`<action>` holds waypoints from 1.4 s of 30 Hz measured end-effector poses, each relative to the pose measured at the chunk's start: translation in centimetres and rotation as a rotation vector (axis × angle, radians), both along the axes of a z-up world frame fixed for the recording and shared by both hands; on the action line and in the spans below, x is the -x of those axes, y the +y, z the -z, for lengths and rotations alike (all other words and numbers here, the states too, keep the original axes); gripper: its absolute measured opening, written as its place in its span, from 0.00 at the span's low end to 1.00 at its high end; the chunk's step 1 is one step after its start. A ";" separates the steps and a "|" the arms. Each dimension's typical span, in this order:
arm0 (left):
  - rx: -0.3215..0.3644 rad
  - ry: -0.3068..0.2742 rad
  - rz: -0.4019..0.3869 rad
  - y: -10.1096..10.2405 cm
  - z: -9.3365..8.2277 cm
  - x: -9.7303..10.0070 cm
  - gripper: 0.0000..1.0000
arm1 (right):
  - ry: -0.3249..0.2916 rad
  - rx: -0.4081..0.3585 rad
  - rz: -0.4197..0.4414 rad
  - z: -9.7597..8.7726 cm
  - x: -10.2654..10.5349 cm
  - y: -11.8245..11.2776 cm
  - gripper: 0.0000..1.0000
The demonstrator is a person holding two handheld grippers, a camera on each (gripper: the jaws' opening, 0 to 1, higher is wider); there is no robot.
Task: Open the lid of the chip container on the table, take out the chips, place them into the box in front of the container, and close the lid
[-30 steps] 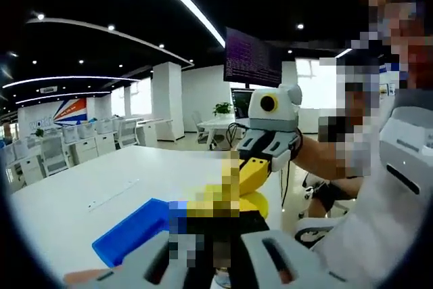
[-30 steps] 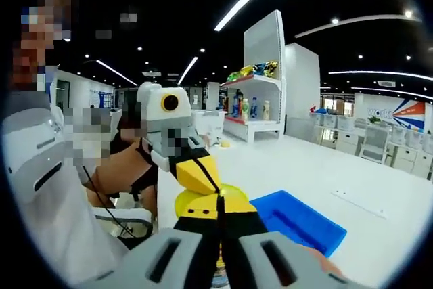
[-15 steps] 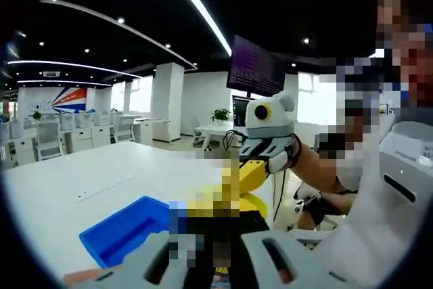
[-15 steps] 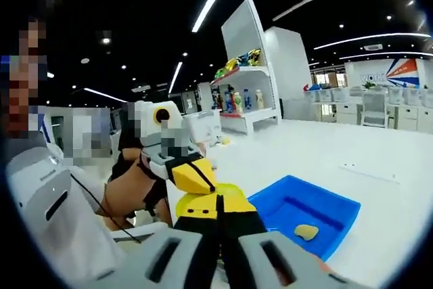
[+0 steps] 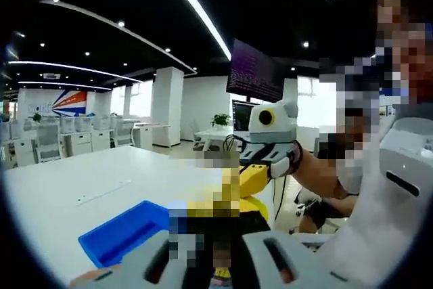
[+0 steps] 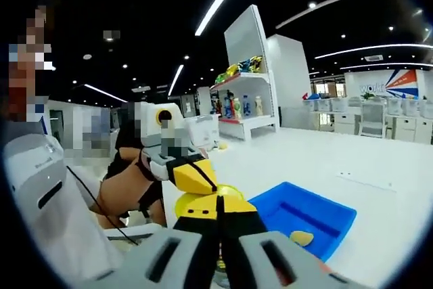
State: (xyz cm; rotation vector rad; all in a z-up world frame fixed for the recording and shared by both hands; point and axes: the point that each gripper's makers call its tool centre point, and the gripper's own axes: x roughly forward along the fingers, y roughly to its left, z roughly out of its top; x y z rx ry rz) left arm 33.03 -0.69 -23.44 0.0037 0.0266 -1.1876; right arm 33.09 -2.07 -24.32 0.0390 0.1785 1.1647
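Both tools (image 6: 218, 218) steady, lid (image 6: 203, 201) still pinched

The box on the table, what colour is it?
Bright blue; the box shows best in the right gripper view, with a yellowish chip inside.

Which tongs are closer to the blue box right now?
Right, only marginally: right tongs sit beside the blue box; left tongs face them across the yellow lid.

A yellow round lid (image 6: 203, 202) is sitting near, level atop the chip container. Just beyond it to the right, a blue open box (image 6: 308, 214) is lying on the white table (image 6: 379, 181), holding one pale chip (image 6: 300, 237).
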 end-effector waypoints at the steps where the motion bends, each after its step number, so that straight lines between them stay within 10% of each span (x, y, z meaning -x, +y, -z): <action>1: -0.001 -0.025 0.002 -0.1 0.0 0.2 0.03 | -0.019 -0.009 -0.009 -0.1 0.0 0.0 0.01; 5: 0.003 -0.058 0.073 -0.8 -0.1 1.5 0.29 | -0.077 -0.041 -0.026 -0.2 0.0 -0.4 0.10; 8: -0.019 -0.102 0.074 -0.3 0.0 1.8 0.34 | -0.120 -0.106 -0.024 -1.0 0.0 -1.0 0.29; 12: -0.026 -0.136 0.052 1.4 -0.2 1.6 0.42 | -0.144 -0.116 -0.014 -1.4 0.1 -2.4 0.28; 23: 0.094 -0.135 -0.191 10.9 -1.4 -2.3 0.60 | -0.244 -0.041 0.167 -1.0 -3.5 -9.1 0.44; 29: -0.027 -0.063 -0.310 14.0 4.4 -4.6 0.70 | -0.229 0.078 0.263 3.6 -5.9 -11.8 0.58; 42: -0.190 0.076 -0.353 12.1 14.4 -7.6 0.73 | -0.204 0.207 0.295 10.4 -8.4 -13.0 0.70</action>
